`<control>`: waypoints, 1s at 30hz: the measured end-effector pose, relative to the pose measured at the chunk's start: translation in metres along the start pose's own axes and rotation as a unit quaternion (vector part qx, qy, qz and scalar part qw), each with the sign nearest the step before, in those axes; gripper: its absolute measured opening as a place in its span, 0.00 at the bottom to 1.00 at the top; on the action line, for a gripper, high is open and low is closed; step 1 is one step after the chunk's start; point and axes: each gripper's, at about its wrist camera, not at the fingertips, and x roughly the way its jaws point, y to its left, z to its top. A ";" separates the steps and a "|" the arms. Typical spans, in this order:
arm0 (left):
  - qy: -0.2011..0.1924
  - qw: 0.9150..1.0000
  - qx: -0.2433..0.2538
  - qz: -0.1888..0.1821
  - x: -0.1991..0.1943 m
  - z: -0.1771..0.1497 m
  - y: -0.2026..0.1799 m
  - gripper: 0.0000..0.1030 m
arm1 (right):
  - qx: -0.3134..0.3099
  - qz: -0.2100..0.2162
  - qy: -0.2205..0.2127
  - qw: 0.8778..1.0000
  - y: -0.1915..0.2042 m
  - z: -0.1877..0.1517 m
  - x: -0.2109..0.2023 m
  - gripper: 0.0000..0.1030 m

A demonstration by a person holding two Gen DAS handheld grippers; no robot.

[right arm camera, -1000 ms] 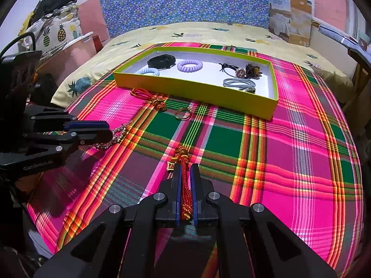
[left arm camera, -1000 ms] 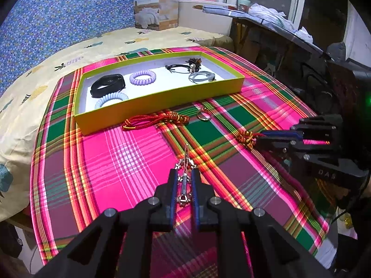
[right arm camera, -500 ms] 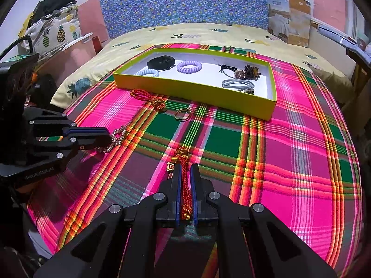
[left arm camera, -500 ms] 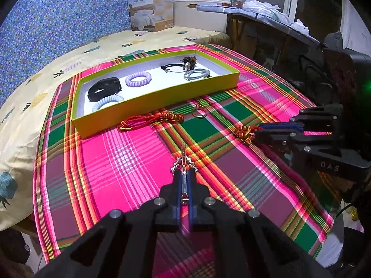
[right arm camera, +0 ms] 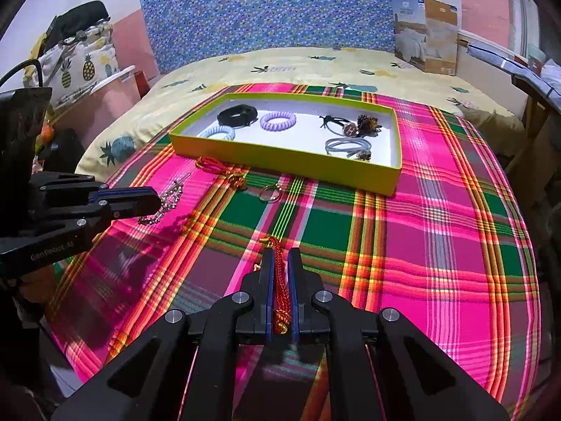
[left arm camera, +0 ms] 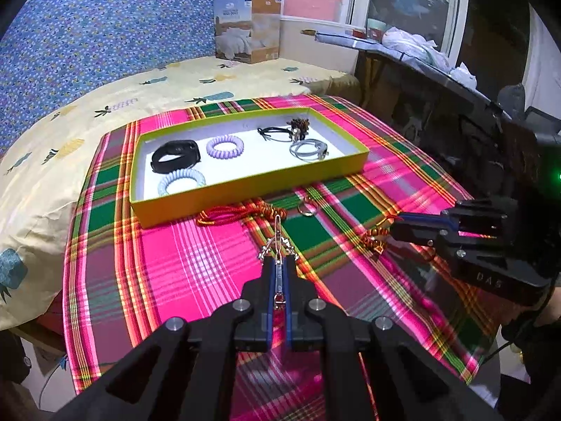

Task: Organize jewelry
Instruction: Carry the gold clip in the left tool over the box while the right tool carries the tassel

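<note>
Left gripper (left arm camera: pixel 278 273) has just been closing and now sits clamped on a silver chain bracelet (left arm camera: pixel 277 245); most of the chain trails forward out of the jaws over the plaid cloth (left arm camera: pixel 196 263). Right gripper (right arm camera: pixel 280 287) is clamped on a red braided cord bracelet (right arm camera: pixel 280 280), its gold knot end poking out ahead of the fingertips.

Both pieces look light and limp. The chain is thin metal, likely slippery, and will swing and sag from whatever link is pinched; a hold near the middle would keep both ends short. The cord is soft, grippier, compresses under the pads, no real breakage risk.

Still loose on the cloth: a second red cord bracelet (left arm camera: pixel 242 212) touching the front wall of the yellow box (left arm camera: pixel 245 189), and a small metal ring (left arm camera: pixel 306 207) just beside it. The ring is stiff, flat and tiny, probably the hardest to pinch; best taken across its rim.

Already in the box: black band (left arm camera: pixel 175 156), purple coil tie (left arm camera: pixel 224 145), pale blue coil tie (left arm camera: pixel 180 182), grey ties (left arm camera: pixel 308 149).
</note>
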 end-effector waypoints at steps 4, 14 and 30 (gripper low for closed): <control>-0.004 1.000 -0.003 0.000 -0.001 0.004 0.000 0.04 | 0.001 0.002 -0.004 1.000 -0.002 0.004 -0.002 0.07; -0.017 1.000 -0.010 0.002 -0.002 0.024 0.007 0.04 | -0.007 -0.001 -0.028 1.000 -0.005 0.030 -0.011 0.07; -0.022 0.999 -0.032 0.018 0.020 0.069 0.040 0.04 | -0.019 -0.023 -0.056 0.998 -0.029 0.087 0.008 0.07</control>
